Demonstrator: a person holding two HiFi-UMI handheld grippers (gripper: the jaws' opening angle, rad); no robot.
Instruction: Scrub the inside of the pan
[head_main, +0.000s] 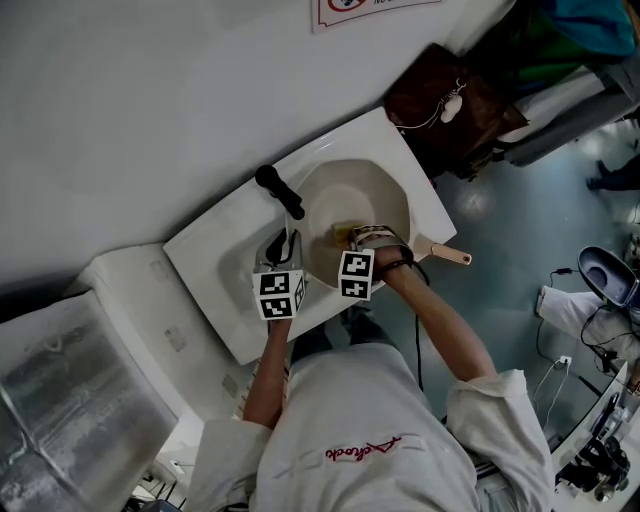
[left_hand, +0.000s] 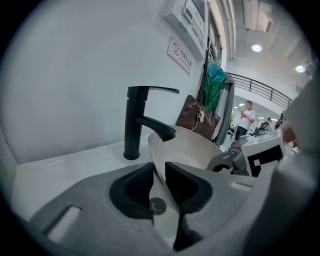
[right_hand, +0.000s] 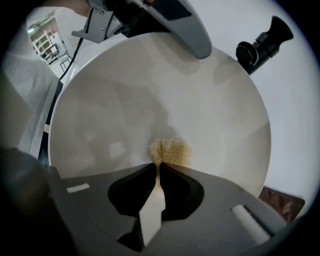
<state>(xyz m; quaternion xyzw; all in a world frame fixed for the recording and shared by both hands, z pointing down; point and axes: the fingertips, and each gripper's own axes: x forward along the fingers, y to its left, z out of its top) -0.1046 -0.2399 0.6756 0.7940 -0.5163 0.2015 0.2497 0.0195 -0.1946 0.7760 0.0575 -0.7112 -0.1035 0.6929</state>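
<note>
The left claw (left_hand: 160, 169) is shut on the rim of the pan (left_hand: 192, 147): its own view shows the thin pale wall of the pan running upright between the 2 dark pads, which press on it from either side. Below that claw the same view shows the round metal drain (left_hand: 157, 204) of the white sink (left_hand: 65, 170). Beyond the claw stands a black tap (left_hand: 136, 125) whose spout reaches over the pan's far rim. The right gripper view shows none of this grip. It looks almost straight down into the bowl, where the right claw (right_hand: 158, 167) is pinched nearly together on a small tan scouring pad (right_hand: 170, 151). The pad bulges out just past the claw's tips and lies against the pan's inner surface. The inside of the pan is smooth, cream-white and rounded, with soft grey shadows, and the pad is the only coloured patch in it. Only the head view takes in the whole setting. There the pan sits in the sink basin in front of both claws, and its light wooden handle (head_main: 450, 255) sticks out to the right of the right claw, past the sink's edge. A brown bag (head_main: 450, 105) lies beyond the sink's far right corner. Far behind the pan, the left gripper view alone shows a person standing by a railing.
</note>
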